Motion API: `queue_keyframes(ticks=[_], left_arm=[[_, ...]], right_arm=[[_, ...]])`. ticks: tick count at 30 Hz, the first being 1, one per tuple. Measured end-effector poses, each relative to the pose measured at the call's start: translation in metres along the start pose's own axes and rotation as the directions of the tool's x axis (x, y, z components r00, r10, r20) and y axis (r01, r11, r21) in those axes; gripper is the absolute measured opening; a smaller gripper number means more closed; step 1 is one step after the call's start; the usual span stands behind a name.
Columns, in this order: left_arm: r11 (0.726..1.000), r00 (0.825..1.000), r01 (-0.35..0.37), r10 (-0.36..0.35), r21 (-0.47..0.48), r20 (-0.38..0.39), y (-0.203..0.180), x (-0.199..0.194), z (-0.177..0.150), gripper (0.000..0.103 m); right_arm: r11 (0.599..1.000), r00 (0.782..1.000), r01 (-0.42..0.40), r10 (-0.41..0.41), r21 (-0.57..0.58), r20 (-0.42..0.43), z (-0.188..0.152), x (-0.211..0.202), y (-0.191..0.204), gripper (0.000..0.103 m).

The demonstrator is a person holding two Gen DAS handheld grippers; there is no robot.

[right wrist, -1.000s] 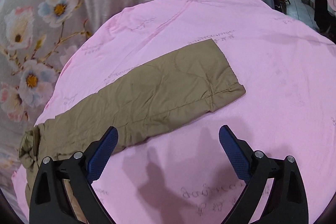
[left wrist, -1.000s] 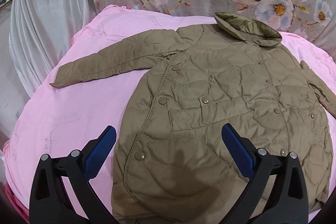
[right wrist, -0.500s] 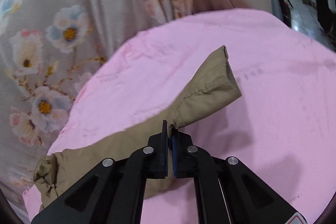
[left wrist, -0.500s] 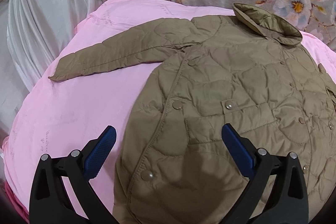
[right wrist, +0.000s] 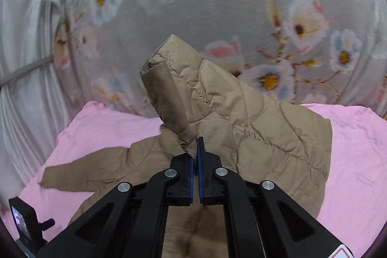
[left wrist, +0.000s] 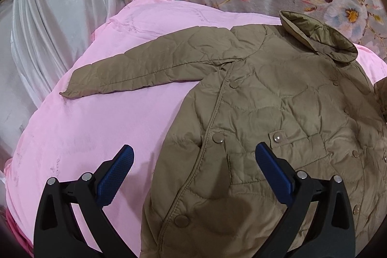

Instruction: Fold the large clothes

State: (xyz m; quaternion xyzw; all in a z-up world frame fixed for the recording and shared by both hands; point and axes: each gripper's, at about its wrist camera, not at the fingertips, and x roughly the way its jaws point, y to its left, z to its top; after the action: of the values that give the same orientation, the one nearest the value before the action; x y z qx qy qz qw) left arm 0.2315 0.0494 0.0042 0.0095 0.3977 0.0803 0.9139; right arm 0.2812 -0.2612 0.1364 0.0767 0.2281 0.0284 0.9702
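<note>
The right tongs (right wrist: 196, 149) clenched the sleeve (right wrist: 217, 98) cuff at frame centre, lifted for folding across the jacket (left wrist: 278, 113); the left tongs (left wrist: 193, 161) hung released at lower frame.

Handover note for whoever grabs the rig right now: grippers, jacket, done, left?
Right hand-held gripper: shut on the jacket's right sleeve near the cuff, lifted above the jacket body.
Left hand-held gripper: open, empty, above the jacket's lower front.
Jacket: front up, snapped, on the pink sheet; left sleeve spread out flat.
Done: right sleeve picked up.
Left: lay it across the body, fold the left sleeve, then the body.
</note>
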Motion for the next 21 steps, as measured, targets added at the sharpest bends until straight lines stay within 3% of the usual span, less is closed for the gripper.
queue_keyframes(ticks=[3,6,10,12,13,14,15,16,19,21], left_arm=[[1.0,1.0,0.006,-0.006,-0.009,-0.003,0.002,0.003,0.003,0.098],[1.0,1.0,0.021,-0.021,-0.018,-0.011,0.003,0.007,0.004,0.098],[0.998,0.999,0.051,-0.051,-0.026,-0.018,0.002,0.01,0.007,0.098],[0.996,0.996,0.081,-0.082,-0.032,-0.023,0.0,0.01,0.01,0.098],[0.993,0.994,0.107,-0.108,-0.04,-0.026,-0.001,0.011,0.013,0.098],[0.991,0.992,0.124,-0.125,-0.044,-0.027,-0.001,0.011,0.015,0.098],[0.988,0.989,0.144,-0.146,-0.05,-0.03,-0.002,0.011,0.018,0.098],[0.984,0.985,0.17,-0.172,-0.058,-0.033,-0.004,0.012,0.022,0.098],[0.963,0.964,0.254,-0.26,-0.091,-0.053,-0.01,0.017,0.033,0.098],[0.933,0.935,0.333,-0.346,-0.139,-0.08,-0.016,0.024,0.04,0.098]], right_arm=[[0.996,0.991,-0.091,0.089,-0.024,-0.099,-0.024,0.035,0.04,0.004],[0.992,0.977,-0.119,0.107,-0.052,-0.185,-0.055,0.063,0.066,0.005],[0.992,0.961,-0.115,0.096,-0.058,-0.257,-0.089,0.09,0.087,0.013],[0.988,0.946,-0.148,0.132,-0.032,-0.295,-0.098,0.099,0.091,0.015],[0.988,0.941,-0.156,0.142,-0.021,-0.306,-0.099,0.1,0.092,0.023],[0.985,0.937,-0.173,0.162,-0.009,-0.308,-0.1,0.096,0.092,0.031],[0.981,0.936,-0.194,0.187,0.005,-0.297,-0.1,0.091,0.09,0.048],[0.98,0.943,-0.2,0.197,0.017,-0.269,-0.099,0.08,0.084,0.058],[0.98,0.961,-0.19,0.197,0.052,-0.194,-0.099,0.053,0.064,0.062],[0.983,0.97,-0.158,0.172,0.092,-0.173,-0.099,0.037,0.041,0.062]])
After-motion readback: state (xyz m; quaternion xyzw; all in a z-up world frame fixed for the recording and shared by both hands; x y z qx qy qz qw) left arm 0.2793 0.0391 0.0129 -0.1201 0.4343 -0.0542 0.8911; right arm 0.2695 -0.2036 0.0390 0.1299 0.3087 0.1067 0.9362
